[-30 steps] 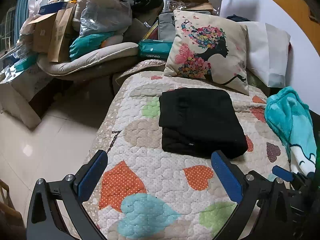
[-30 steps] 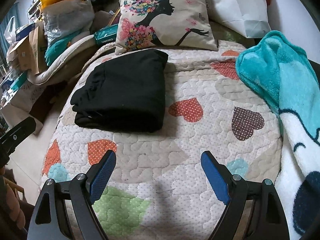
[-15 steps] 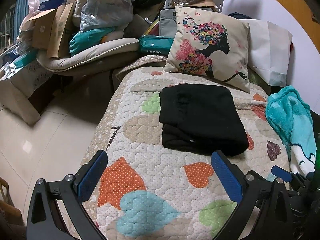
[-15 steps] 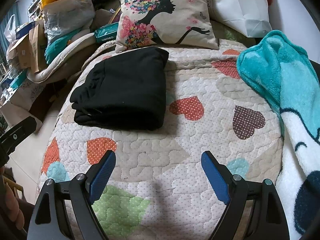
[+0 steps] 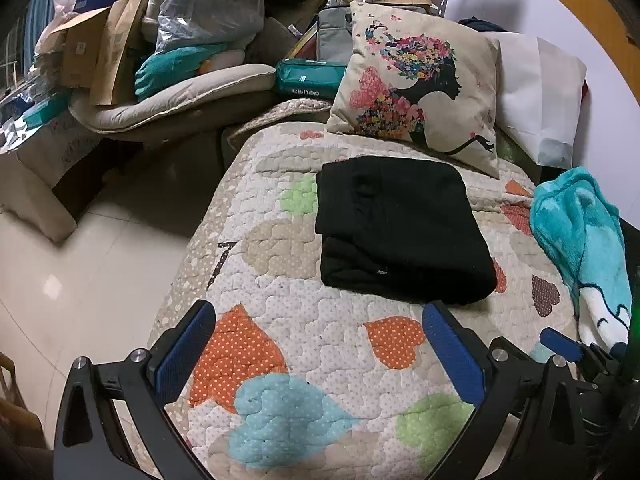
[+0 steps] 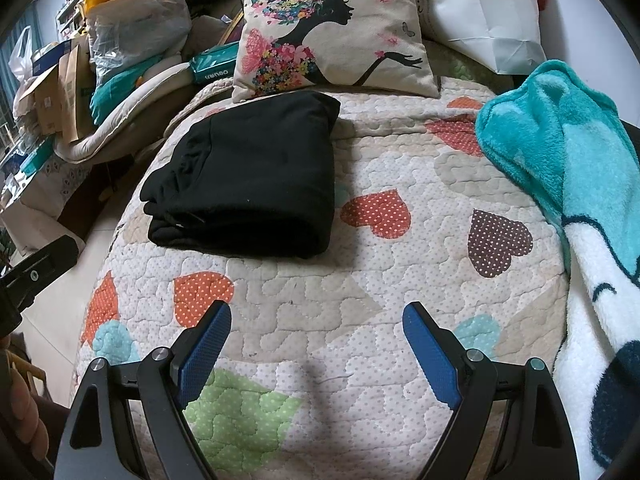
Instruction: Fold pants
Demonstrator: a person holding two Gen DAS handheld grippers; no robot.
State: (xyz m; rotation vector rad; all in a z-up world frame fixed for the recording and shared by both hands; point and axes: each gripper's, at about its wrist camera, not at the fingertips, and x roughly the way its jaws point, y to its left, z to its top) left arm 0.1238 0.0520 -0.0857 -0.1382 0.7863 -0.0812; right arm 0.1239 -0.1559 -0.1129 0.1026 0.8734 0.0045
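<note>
The black pants (image 5: 400,228) are folded into a thick rectangle and sit on the heart-print quilt (image 5: 304,344), straight ahead of the left gripper (image 5: 318,352) and a bit beyond its blue pads (image 5: 452,356). From the right wrist view they're ahead and off to the left of the right gripper (image 6: 316,354), with the stacked fold edges facing the quilt's left side. Neither gripper touches them.

Both grippers are spread wide and holding nothing. Each one hangs over bare quilt, the left above the orange and light-blue hearts, the right above a green patch. You can see a bit of the right gripper poking in at the lower right of the left view, and a black piece of the left one at the left edge of the right view.

Past the pants, farther from both grippers, a cushion (image 5: 416,96) with a flower-haired silhouette leans at the head of the quilt, just behind the fold, with a white bag (image 6: 480,12) next to it. A teal fleece blanket (image 6: 568,168) is bunched along the right side, well clear of the pants. To the left there's tile floor (image 5: 80,272) and a messy heap of boxes and bags (image 5: 132,40).

Compared with a second ago, the pants haven't changed at all and the jaws are just as wide. Both views have only pulled back a touch, so the pants sit slightly farther ahead.
</note>
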